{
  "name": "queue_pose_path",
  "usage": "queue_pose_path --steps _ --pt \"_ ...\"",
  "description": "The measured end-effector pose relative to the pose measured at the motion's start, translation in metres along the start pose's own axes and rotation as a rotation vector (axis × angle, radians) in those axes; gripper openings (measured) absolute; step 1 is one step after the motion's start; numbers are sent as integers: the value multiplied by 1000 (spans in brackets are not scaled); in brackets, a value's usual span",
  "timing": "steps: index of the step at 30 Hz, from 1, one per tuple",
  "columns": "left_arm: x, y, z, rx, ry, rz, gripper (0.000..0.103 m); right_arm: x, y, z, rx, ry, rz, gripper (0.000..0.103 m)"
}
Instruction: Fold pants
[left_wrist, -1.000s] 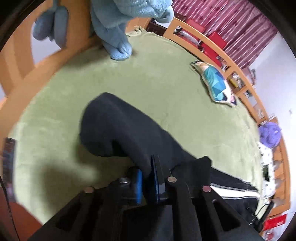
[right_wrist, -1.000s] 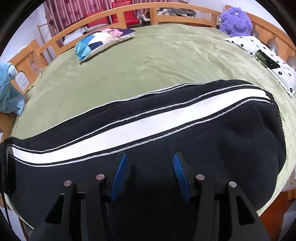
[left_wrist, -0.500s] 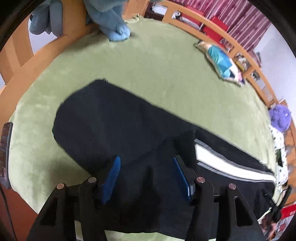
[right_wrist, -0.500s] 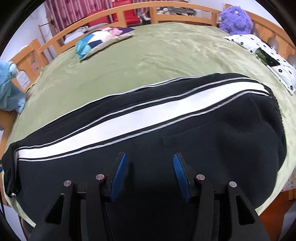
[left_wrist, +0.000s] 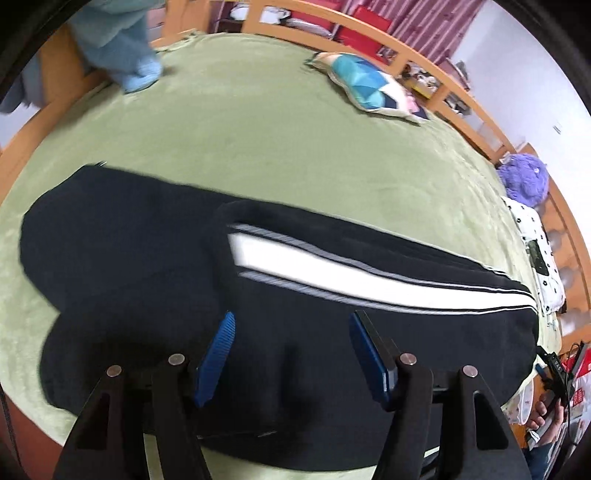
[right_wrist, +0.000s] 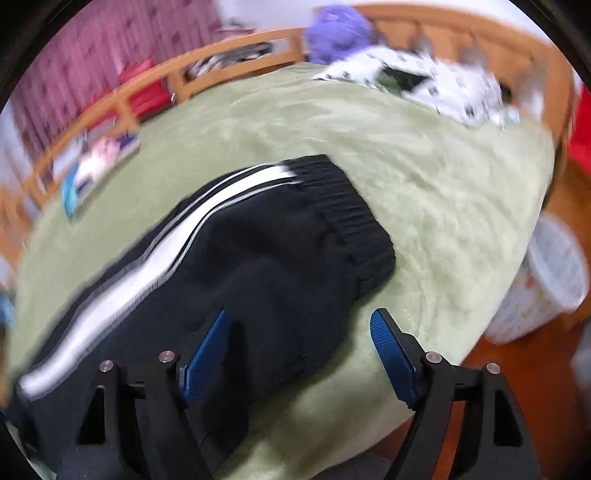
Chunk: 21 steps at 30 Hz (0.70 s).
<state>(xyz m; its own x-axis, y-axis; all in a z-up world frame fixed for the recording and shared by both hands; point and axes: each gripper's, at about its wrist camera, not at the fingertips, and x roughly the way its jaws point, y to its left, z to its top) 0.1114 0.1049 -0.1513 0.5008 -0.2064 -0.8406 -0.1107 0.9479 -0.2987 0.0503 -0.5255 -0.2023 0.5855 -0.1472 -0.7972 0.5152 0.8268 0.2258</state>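
Left tongs (left_wrist: 291, 328), right tongs (right_wrist: 301, 326) agape above pants (left_wrist: 295, 332).

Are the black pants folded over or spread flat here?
Folded over. In the left wrist view one striped layer of the pants lies doubled on the plain black layer, its folded edge showing. Both claws are open, off the fabric.

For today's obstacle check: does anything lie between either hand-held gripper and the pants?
Nothing visible does. Both the left hand-held gripper and the right hand-held gripper are open directly over the pants, which lie on the blanket; the pillow sits far off.
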Motion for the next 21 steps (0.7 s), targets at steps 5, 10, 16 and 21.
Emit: queue_pose_path --steps 5,10,16,21 --pt "2 -28 2 1 -22 -18 63 55 -37 13 201 89 171 80" --pt "10 -38 -6 -8 -23 -4 65 94 -36 26 338 93 267 96" --pt "28 -48 -12 -36 10 17 65 103 -17 55 314 32 365 22" --pt "14 -64 -9 8 -23 -11 65 53 -11 111 234 -99 418 18"
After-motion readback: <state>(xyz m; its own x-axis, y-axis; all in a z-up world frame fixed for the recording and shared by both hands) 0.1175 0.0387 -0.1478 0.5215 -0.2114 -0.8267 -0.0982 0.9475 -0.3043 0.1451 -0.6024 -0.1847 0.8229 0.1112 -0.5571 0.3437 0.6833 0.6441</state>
